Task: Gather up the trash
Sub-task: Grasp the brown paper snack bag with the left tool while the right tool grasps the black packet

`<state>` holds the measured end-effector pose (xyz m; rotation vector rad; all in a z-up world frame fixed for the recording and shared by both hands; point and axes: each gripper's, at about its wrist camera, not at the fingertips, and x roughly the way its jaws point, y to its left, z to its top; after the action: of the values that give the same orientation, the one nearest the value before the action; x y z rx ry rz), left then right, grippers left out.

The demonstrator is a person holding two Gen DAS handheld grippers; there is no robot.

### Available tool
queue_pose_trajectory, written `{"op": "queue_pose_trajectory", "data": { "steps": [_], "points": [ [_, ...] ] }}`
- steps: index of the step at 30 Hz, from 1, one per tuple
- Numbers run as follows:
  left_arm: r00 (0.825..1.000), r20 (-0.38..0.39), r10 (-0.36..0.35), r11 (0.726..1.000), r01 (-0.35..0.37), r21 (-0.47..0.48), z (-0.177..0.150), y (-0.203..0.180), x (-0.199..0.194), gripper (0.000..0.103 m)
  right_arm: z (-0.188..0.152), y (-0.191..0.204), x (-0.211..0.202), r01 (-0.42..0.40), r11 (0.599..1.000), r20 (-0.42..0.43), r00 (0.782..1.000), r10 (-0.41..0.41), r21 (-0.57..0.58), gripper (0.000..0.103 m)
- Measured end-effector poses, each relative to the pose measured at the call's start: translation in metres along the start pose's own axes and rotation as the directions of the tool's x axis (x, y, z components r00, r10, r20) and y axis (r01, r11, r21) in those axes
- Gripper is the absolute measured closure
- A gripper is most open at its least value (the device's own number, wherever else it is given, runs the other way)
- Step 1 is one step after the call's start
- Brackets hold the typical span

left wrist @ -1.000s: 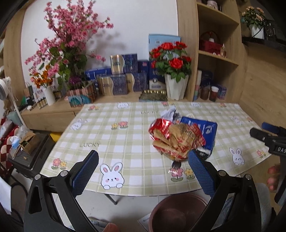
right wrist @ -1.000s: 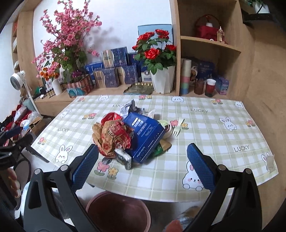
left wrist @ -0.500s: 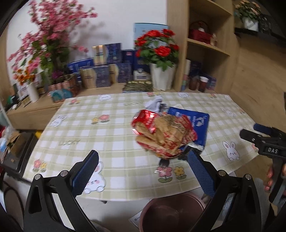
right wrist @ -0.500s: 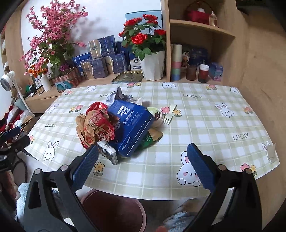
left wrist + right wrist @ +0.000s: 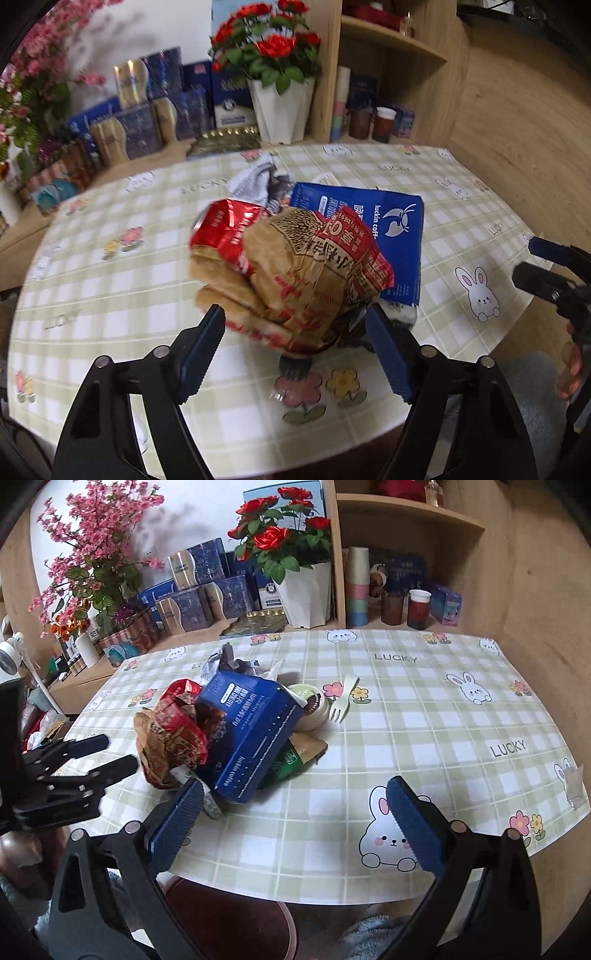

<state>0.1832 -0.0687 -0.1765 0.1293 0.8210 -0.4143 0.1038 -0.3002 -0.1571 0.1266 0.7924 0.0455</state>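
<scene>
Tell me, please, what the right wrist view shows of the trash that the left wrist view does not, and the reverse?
Only the right wrist view shows the plastic fork, the round lidded cup, the green packet and the bin below the table edge. Only the left wrist view shows the logo face of the blue box. Both show the crumpled red-and-brown wrapper and both open grippers.

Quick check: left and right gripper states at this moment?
Left gripper: open, holding nothing, its fingers on either side of the crumpled red-and-brown snack wrapper.
Right gripper: open, empty, over the table edge.
</scene>
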Motion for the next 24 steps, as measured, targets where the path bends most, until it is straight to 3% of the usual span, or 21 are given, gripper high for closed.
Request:
{"op": "queue_pose_trajectory", "data": {
  "steps": [5, 9, 12, 13, 21, 24],
  "points": [
    [0.999, -0.039, -0.013, 1.0, 0.012, -0.019, 0.01, 0.005, 0.029, 0.027, -0.001, -0.001, 0.014, -0.02, 1.0, -0.025, 0.999, 0.02, 0.006, 0.006],
    [0.997, -0.051, -0.064, 0.996, 0.06, -0.064, 0.014, 0.016, 0.043, 0.028, -0.006, 0.006, 0.024, -0.035, 0.999, -0.044, 0.998, 0.034, -0.015, 0.006],
    [0.991, -0.054, -0.12, 0.992, 0.117, -0.055, 0.016, 0.015, 0.041, 0.056, -0.014, 0.014, 0.032, -0.068, 0.998, -0.064, 0.996, 0.067, -0.014, 0.006],
    [0.992, -0.058, -0.115, 0.992, 0.112, -0.056, 0.016, 0.015, 0.041, 0.06, -0.016, 0.017, 0.035, -0.08, 0.997, -0.072, 0.994, 0.078, -0.015, 0.006],
    [0.99, 0.008, -0.143, 0.985, 0.143, -0.096, 0.006, 0.028, 0.015, 0.065, -0.018, 0.055, 0.038, -0.128, 0.982, -0.056, 0.991, 0.121, -0.138, 0.008],
    [0.991, 0.032, -0.133, 0.982, 0.136, -0.132, 0.004, 0.036, -0.001, 0.066, -0.017, 0.065, 0.042, -0.161, 0.973, -0.07, 0.986, 0.152, -0.163, 0.021]
  ]
}}
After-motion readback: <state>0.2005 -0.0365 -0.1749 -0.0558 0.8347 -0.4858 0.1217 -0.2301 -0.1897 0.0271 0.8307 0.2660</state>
